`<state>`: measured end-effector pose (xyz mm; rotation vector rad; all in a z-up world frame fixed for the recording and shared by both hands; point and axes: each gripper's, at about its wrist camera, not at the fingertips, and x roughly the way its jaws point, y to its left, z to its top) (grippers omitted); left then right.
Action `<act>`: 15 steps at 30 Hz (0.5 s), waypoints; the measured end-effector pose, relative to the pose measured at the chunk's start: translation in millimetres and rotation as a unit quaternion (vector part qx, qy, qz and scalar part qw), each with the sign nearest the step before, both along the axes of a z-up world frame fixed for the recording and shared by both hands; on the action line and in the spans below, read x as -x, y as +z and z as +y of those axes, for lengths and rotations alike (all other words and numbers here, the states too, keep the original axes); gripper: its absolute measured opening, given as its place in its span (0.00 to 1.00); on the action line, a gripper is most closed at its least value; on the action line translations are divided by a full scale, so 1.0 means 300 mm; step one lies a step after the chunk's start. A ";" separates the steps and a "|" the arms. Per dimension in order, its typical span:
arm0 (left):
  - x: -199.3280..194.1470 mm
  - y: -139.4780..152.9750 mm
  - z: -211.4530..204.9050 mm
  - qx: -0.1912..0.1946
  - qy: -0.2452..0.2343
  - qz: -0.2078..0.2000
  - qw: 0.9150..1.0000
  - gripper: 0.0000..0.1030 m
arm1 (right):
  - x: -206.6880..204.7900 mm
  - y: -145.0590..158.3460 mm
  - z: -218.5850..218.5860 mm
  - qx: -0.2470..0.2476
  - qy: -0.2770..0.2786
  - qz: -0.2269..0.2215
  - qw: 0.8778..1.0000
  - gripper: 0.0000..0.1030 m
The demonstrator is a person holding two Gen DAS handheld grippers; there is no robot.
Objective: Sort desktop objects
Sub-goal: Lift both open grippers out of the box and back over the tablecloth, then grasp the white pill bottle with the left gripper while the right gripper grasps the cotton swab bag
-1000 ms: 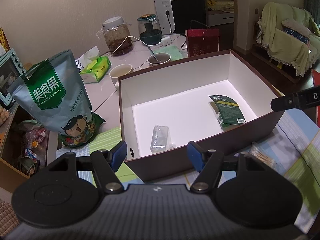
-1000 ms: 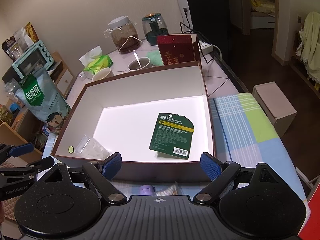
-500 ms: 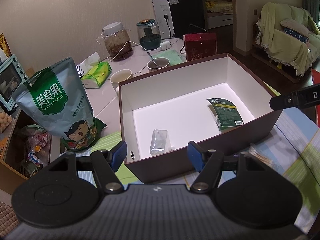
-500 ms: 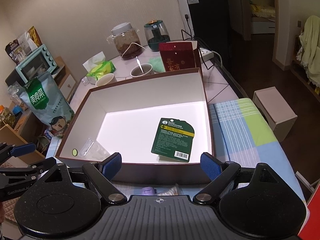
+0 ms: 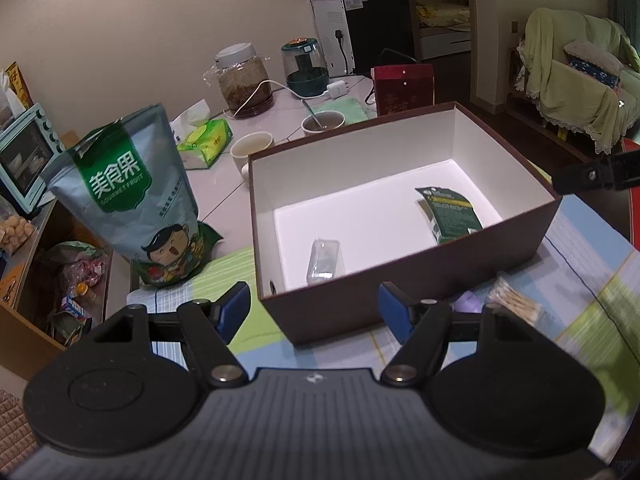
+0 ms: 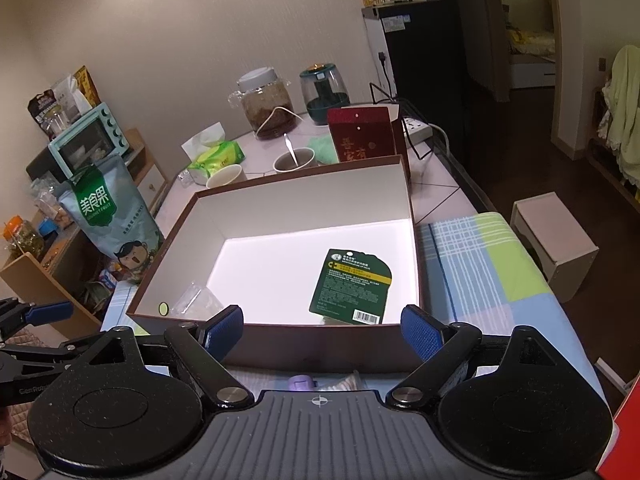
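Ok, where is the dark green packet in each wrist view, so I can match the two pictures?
Left wrist: the green packet lies right of centre, inside the box, by its right wall.
Right wrist: the green packet lies at centre, against the box's near wall.
Shared landmark: the tall snack bag, standing left of the box.

Packet (image 6: 351,287) and pouch (image 5: 325,260) inside box (image 5: 400,280)

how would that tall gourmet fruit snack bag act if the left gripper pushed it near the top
The snack bag stands upright on a narrow base, much taller than wide, so a high push would probably tip it rather than slide it. Its foil-like film looks creased and soft, so it would likely dent and feel slippery. It stands near the table edge, so it might fall off.
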<state>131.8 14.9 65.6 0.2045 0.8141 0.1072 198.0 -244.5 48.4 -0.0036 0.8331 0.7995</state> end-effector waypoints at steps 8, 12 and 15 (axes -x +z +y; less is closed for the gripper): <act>0.061 -0.040 0.001 -0.006 0.008 0.019 1.000 0.66 | 0.052 -0.020 -0.055 0.001 0.005 -0.005 1.000 0.86; 0.082 -0.070 -0.001 -0.006 0.009 0.031 0.999 0.65 | 0.072 -0.046 -0.080 0.010 0.007 0.002 1.000 0.86; 0.093 -0.089 -0.005 -0.006 0.008 0.038 0.999 0.65 | 0.083 -0.063 -0.101 0.014 0.006 0.008 1.000 0.86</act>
